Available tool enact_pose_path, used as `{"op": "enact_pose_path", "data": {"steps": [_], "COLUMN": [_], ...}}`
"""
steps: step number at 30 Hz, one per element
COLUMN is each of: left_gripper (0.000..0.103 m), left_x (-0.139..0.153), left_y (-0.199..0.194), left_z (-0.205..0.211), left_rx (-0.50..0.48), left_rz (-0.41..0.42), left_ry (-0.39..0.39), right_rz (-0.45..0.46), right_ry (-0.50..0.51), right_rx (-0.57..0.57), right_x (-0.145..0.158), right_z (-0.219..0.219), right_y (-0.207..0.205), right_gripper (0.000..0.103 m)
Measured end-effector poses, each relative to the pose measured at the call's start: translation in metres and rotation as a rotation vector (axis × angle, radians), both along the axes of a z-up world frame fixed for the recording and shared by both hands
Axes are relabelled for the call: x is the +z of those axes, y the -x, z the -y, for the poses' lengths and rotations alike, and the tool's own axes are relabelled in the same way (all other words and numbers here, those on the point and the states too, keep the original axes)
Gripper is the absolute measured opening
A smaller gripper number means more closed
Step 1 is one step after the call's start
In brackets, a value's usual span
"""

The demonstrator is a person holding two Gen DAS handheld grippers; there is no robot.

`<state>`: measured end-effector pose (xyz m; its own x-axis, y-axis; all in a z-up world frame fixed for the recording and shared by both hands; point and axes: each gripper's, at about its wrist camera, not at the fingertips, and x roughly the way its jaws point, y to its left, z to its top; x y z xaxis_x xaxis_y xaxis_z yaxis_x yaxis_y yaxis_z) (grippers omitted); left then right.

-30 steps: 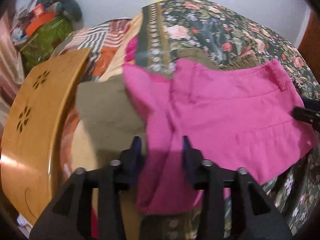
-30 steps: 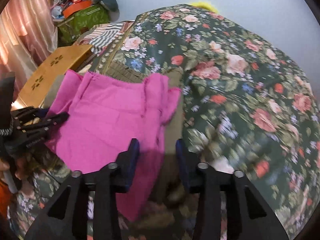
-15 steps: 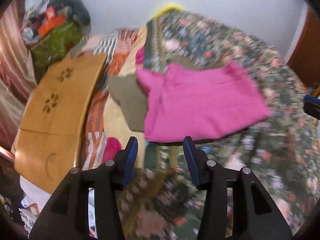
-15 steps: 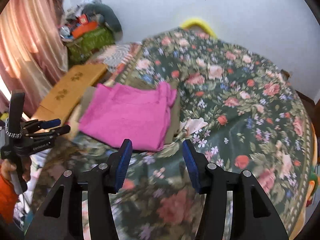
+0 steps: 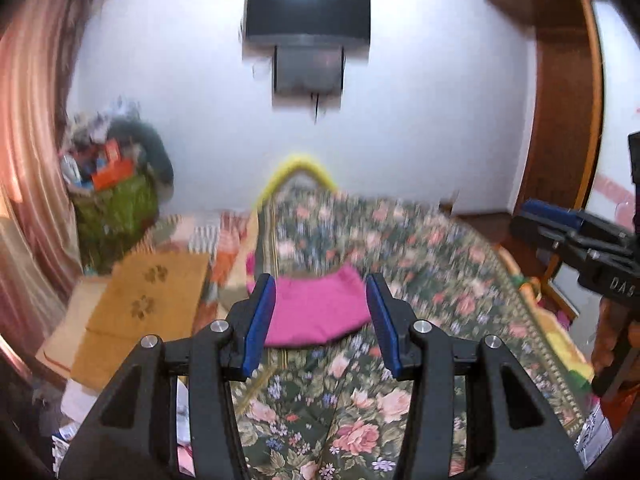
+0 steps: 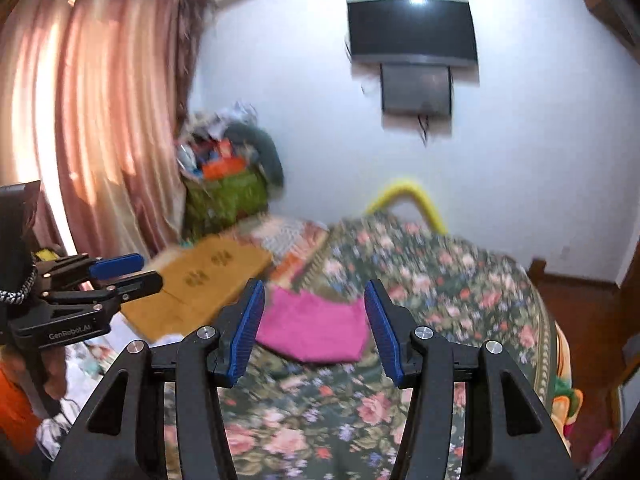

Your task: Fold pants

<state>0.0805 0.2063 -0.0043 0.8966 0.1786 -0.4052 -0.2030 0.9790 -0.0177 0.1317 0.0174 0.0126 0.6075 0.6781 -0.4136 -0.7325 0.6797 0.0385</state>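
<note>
Both tools hang above the bed! The left gripper [image 5: 321, 320] has its blue-padded fingers [image 5: 260, 322] spread wide, holding nothing. The right gripper [image 6: 314, 330] is the same, fingers [image 6: 247, 332] parted and empty. Beyond the fingertips, framed between them in both views, the folded bright pink pants [image 5: 316, 310] lie flat on the dark green floral bedspread [image 5: 420, 264], just beside a tan wooden board [image 6: 208, 280] left of the fingers.

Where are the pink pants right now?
The pink pants lie folded on the floral bedspread, centred in both wrist views, just right of the wooden board, untouched by either hand-held gripper.
</note>
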Motion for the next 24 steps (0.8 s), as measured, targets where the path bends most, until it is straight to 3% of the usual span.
{"op": "enact_pose_path", "data": {"steps": [5,11,13,16,18,19,21,24], "left_gripper": [0.047,0.048,0.05,0.061,0.069,0.071,0.087,0.101], "left_x": [0.026,0.034,0.036,0.035,0.034,0.034,0.034,0.035], "left_y": [0.06,0.112,0.126,0.141,0.149,0.152,0.156,0.162], "left_z": [0.021,0.037,0.039,0.043,0.046,0.046,0.049,0.053], "left_rx": [0.003,0.004,0.009,0.028,0.036,0.036,0.042,0.064], "left_rz": [0.129,0.205,0.226,0.255,0.27,0.274,0.28,0.299], "left_ry": [-0.006,-0.013,-0.005,-0.014,-0.019,-0.019,-0.023,-0.044], "right_rz": [0.058,0.099,0.128,0.121,0.112,0.121,0.142,0.168], "right_ry": [-0.084,-0.15,-0.157,-0.188,-0.197,-0.201,-0.198,-0.178], "right_rx": [0.016,0.025,0.009,0.012,0.009,0.002,-0.016,-0.033], "right_x": [0.013,0.017,0.017,0.016,0.014,0.013,0.014,0.016], "right_z": [0.016,0.031,0.035,0.041,0.043,0.044,0.045,0.044], "right_y": [0.05,0.092,0.101,0.11,0.113,0.115,0.121,0.127], "right_gripper": [0.048,0.048,0.048,0.05,0.069,0.073,0.086,0.099]}}
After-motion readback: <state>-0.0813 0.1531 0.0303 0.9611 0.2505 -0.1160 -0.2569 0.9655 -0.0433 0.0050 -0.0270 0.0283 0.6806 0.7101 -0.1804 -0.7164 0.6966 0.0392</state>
